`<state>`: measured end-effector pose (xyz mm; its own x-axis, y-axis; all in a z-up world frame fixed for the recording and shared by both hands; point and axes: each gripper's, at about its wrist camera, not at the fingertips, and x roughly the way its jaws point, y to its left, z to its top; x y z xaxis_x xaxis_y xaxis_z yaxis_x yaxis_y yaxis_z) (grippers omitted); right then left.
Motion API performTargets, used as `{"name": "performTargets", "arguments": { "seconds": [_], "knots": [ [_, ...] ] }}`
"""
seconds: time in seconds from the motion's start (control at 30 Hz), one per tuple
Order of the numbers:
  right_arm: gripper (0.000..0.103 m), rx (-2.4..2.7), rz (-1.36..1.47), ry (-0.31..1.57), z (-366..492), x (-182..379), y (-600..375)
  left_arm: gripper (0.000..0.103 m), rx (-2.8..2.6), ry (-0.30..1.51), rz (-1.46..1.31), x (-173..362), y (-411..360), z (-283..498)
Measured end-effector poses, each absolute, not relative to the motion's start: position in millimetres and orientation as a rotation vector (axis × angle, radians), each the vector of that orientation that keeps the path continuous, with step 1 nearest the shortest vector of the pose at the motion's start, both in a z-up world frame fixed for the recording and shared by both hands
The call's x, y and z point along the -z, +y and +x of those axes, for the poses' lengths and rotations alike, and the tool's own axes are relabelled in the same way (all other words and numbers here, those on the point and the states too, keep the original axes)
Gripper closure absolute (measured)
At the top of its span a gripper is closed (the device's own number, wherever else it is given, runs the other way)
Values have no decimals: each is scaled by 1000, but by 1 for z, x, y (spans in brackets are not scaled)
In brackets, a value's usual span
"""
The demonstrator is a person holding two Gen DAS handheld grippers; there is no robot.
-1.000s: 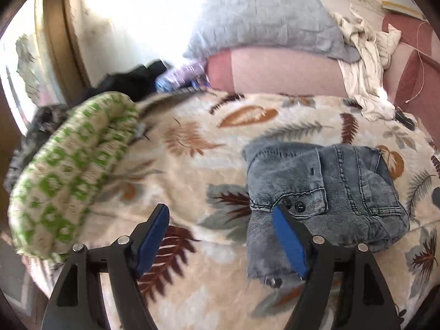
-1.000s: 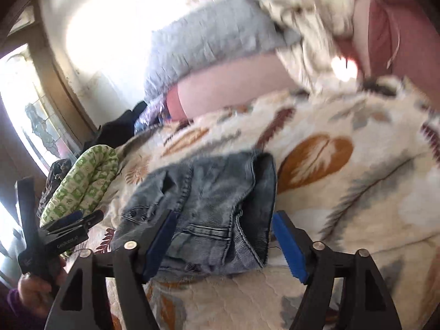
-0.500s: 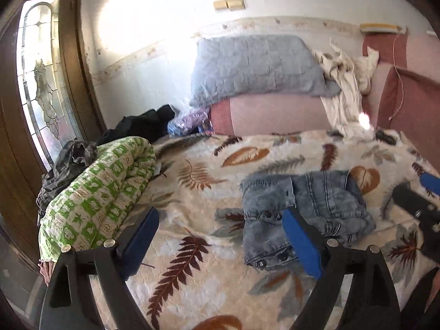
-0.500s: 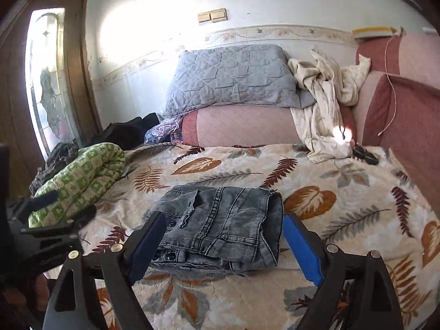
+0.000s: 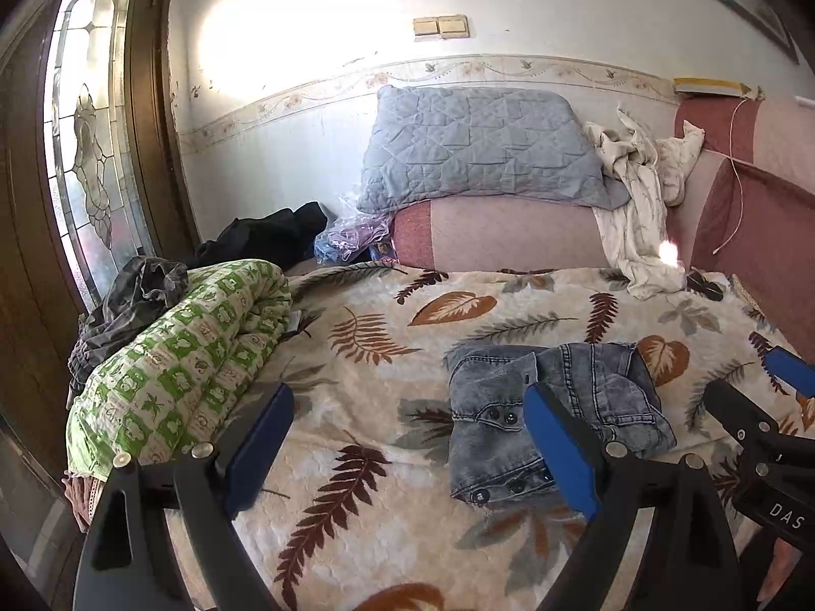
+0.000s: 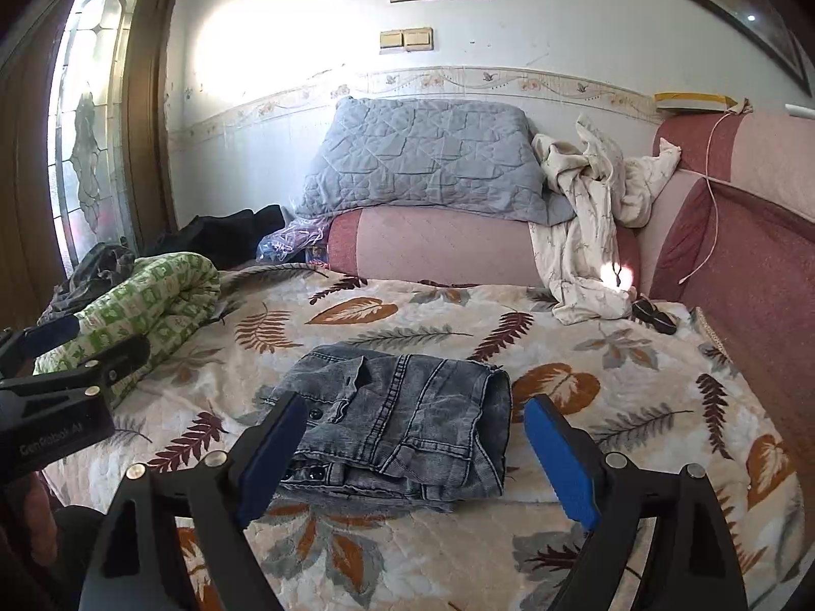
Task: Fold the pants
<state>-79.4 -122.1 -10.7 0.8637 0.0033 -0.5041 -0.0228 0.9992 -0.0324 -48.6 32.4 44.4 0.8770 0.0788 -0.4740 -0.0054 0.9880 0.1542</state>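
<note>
Scene: A pair of grey-blue denim pants (image 6: 402,427) lies folded into a compact, roughly square bundle on a leaf-print bedspread (image 6: 636,397), near the front edge of the bed and about midway along it.

Pants: The waistband with its dark buttons faces the left side of the bed; the thick folded edge faces the right. Layers sit stacked, a little uneven at the near edge.

Left gripper (image 5: 412,453): Held above the near edge of the bed, to the left of the bundle, blue pads spread wide apart and holding nothing. Its right pad overlaps the pants in the left wrist view, but contact cannot be confirmed.

Right gripper (image 6: 415,458): Held above the near edge, straight in front of the bundle, pads wide apart and empty, clear of the denim.

Surroundings: A rolled green-and-white blanket (image 5: 183,356) rests along the left edge of the bed; a grey quilted pillow (image 6: 423,158) sits on the pink bolster (image 6: 438,249) at the far edge, beside a crumpled cream garment (image 6: 591,224).

Step in hand: By the look of it, the folding is finished or nearly so, with both tools off the fabric.

Next move: Probably little remains; if anything, squaring the loose near edge calls for a light pinch on the top layers without dragging the stack open.
</note>
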Motion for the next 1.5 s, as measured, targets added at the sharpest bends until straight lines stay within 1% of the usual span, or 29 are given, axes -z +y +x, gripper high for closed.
{"name": "performTargets", "arguments": {
  "seconds": [1.23, 1.5],
  "knots": [
    [13, -44, -52, 588, -74, 24, -110, 11, 28, 564, 116, -38, 37, -43],
    [13, -52, -63, 589, -73, 24, -106, 11, 41, 543, 94, -41, 38, -45]
  ]
}}
